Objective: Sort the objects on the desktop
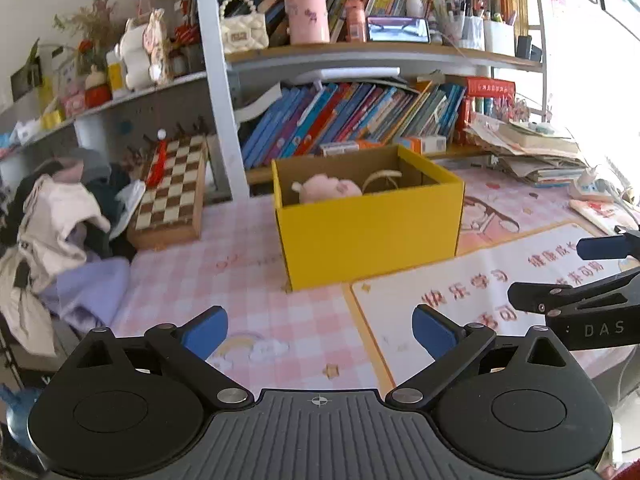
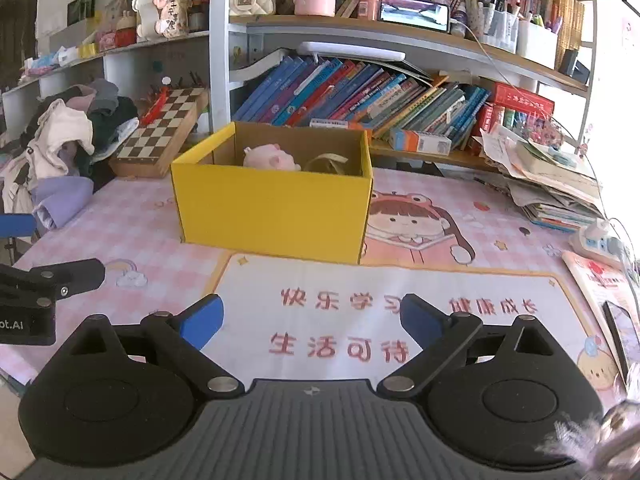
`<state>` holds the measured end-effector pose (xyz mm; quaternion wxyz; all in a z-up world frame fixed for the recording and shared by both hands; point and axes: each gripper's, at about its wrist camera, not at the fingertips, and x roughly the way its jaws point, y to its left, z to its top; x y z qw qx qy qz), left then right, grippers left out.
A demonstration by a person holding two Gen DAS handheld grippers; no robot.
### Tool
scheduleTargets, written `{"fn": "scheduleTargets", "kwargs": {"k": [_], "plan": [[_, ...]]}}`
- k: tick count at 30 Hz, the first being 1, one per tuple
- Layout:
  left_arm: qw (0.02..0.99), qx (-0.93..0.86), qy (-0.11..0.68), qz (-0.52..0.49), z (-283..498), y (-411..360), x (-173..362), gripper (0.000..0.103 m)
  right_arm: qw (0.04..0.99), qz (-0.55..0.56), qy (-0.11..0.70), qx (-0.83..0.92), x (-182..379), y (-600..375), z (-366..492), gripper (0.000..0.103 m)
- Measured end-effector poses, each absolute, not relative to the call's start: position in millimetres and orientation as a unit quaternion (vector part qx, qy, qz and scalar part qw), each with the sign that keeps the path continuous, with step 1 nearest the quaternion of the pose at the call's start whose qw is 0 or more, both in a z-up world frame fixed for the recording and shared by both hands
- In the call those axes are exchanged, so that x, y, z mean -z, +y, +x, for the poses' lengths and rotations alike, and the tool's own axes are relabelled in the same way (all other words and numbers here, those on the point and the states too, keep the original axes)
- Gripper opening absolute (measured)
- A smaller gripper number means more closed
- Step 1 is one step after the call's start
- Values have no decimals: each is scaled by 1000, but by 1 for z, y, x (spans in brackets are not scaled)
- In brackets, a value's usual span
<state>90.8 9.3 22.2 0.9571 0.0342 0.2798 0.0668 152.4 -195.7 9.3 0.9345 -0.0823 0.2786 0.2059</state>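
Yellow box (image 2: 276,204): upright on the pink desk mat (image 2: 440,280), in front of the bookshelf; holds a pink plush toy (image 2: 270,157) and a beige strap (image 2: 328,162). Left gripper (image 1: 320,330): jaws wide, empty, above the mat. Right gripper (image 2: 312,322): jaws wide, empty. Chessboard (image 1: 174,192): left of the box, leaning.

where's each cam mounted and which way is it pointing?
Left wrist: on the left gripper, facing the yellow box and bookshelf; own open fingers below, right gripper at the right edge.
Right wrist: on the right gripper, facing the yellow box over the desk mat; own open fingers below, left gripper at the left edge.
Shared: box, pink plush toy, chessboard.
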Motion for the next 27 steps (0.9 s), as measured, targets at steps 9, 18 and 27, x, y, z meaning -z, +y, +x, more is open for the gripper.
{"fn": "scheduleTargets", "kwargs": {"k": [9, 18, 27], "plan": [[953, -63, 294, 35, 77, 6, -15, 100, 933, -80, 290, -199, -3, -198, 139, 98], [949, -50, 310, 40, 73, 1, -7, 100, 928, -93, 305, -193, 4, -198, 130, 100], [943, -53, 327, 25, 71, 3, 1, 101, 924, -97, 319, -189, 9, -199, 124, 101]]}}
